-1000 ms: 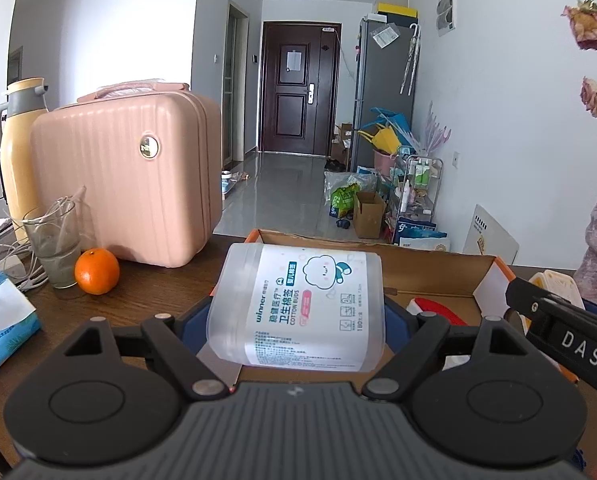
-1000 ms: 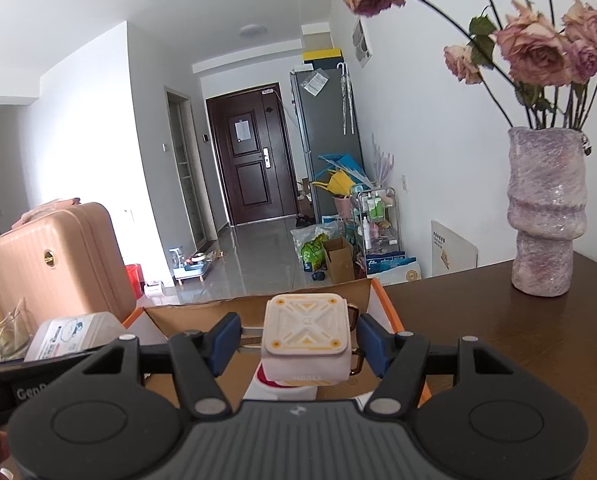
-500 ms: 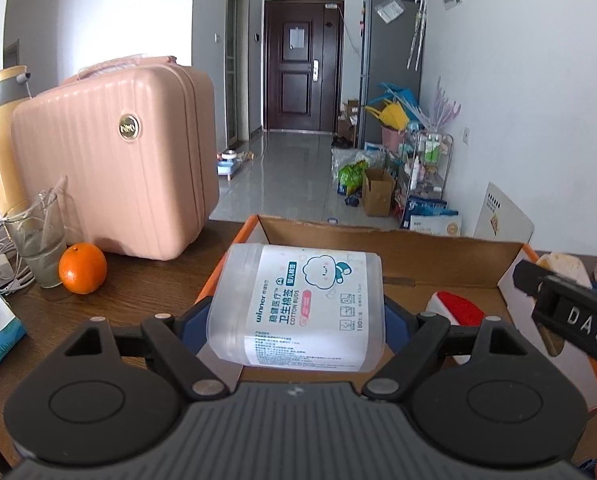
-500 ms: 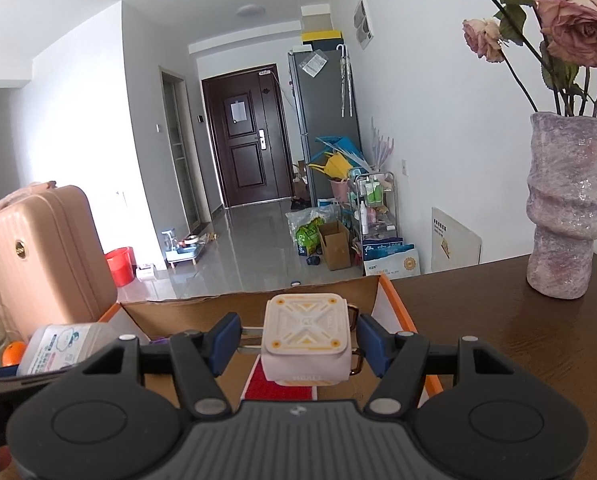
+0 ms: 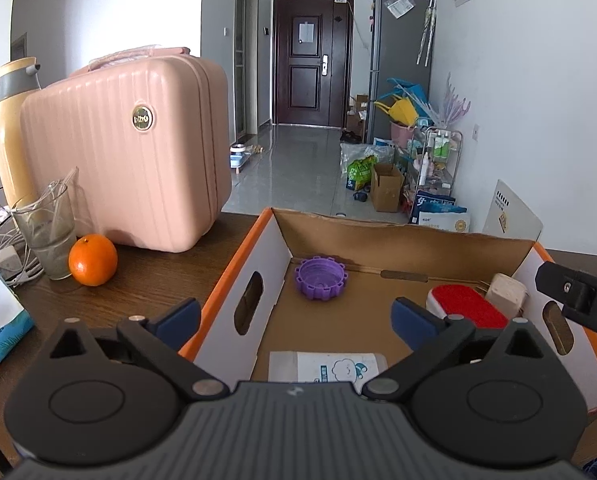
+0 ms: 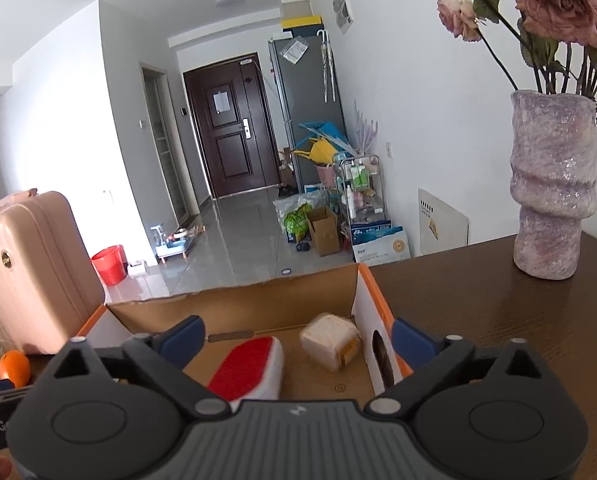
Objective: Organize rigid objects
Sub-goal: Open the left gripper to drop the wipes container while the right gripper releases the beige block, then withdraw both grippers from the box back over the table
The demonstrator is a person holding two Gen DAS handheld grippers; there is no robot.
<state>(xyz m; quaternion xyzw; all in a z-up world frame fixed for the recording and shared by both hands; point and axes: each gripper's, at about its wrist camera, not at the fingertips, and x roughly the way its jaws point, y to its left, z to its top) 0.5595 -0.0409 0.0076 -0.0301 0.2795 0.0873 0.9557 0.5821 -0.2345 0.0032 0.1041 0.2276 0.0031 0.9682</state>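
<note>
Left tongs [image 5: 294, 320] are angling down over the near left part of the cardboard box [image 5: 402, 240] on the table [image 5: 158, 276]; their jaws have just been opening, are standing wide, and are holding nothing, one finger lying outside the box's left wall and one inside. The cotton bud box [image 5: 326, 366] is lying on the box floor directly below them, its near half cut off by the tong body. Right tongs [image 6: 296, 338] are tilting down over the right part of the same box; their jaws have likewise just been opening and are gripping nothing. The cream block [image 6: 330, 340] is resting tipped on the box floor against the right wall, between the spread fingers but clear of them. Beside it the red-topped sponge [image 6: 250, 368] is lying with its near end hidden by the tongs. A purple cap [image 5: 321, 278] is sitting at the far left of the box. In the left view, the right tongs are showing only as a black bar at the frame's edge.
</note>
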